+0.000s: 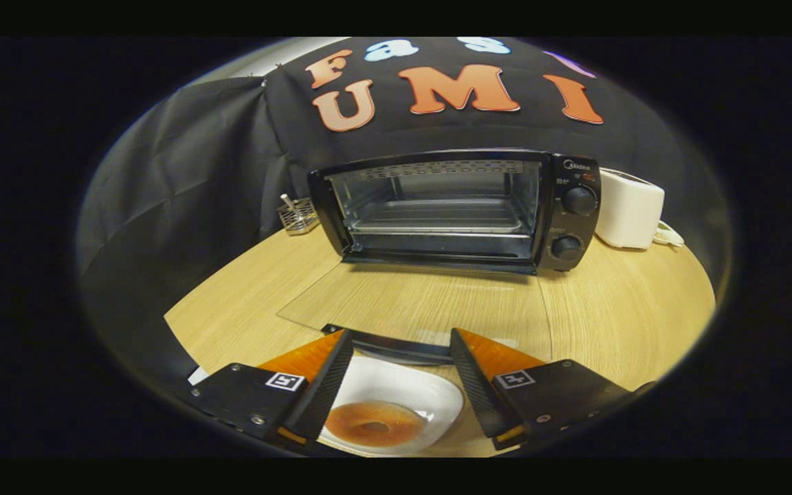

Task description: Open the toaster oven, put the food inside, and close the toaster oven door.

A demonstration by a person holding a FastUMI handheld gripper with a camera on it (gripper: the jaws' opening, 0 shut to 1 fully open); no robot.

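A round, pale wooden table [616, 309] stands in a booth hung with black cloth [183, 172]. At the far side of the table sits a black toaster oven [458, 210] with a shiny metal interior. Its clear glass door [416, 306] is folded all the way down and lies flat over the table top, reaching toward the camera; the wood grain shows through the glass. The door's dark handle bar [396, 347] runs along its near edge. Inside the oven a metal wire rack [437, 220] spans the cavity. On the oven's right-hand panel are two round black knobs, an upper knob [579, 200] and a lower knob [566, 247], one above the other.

Just beside the oven on that same side stands a white boxy appliance [630, 206] with a pale cord [669, 236] trailing from it. On the oven's other side is a small wire mesh basket [298, 215] with a thin stick poking up.

Nearest the camera, the gripper [401, 344] is spread wide, its two fingers well apart and grasping nothing. Between and below the fingers sits a white shallow dish [430, 392] with rounded corners, holding a brown glazed ring doughnut [373, 424]. The dish lies just short of the door's handle bar, outside the oven. The fingertips reach about level with that handle bar; whether they touch it cannot be told.
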